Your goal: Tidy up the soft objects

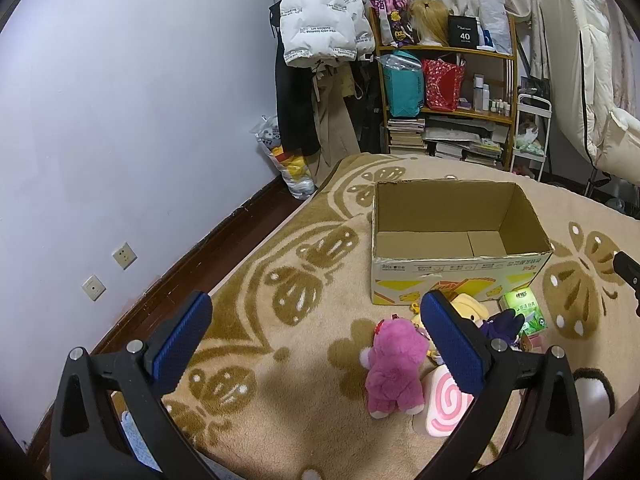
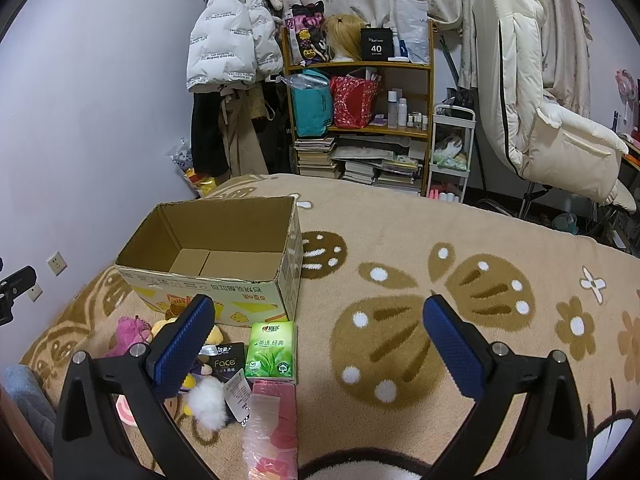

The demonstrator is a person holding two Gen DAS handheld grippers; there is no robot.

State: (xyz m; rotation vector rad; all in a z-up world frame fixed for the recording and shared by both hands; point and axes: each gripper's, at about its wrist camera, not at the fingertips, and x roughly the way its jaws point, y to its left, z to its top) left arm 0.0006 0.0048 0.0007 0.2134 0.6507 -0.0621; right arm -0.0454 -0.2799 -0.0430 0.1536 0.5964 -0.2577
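Nothing is picked yet: the left claw (image 1: 316, 336) and right claw (image 2: 318, 340) both gape wide and empty above the bed blanket (image 2: 400, 240). One empty cardboard box (image 1: 460, 240) waits; before it lie one pink plush bear (image 1: 394, 368), one yellow plush (image 1: 474, 308) and two tissue packs (image 2: 272, 350). Next, probably, a claw lowers over the bear.

Pink plush toy (image 1: 394, 364) before cardboard box (image 1: 456, 240)
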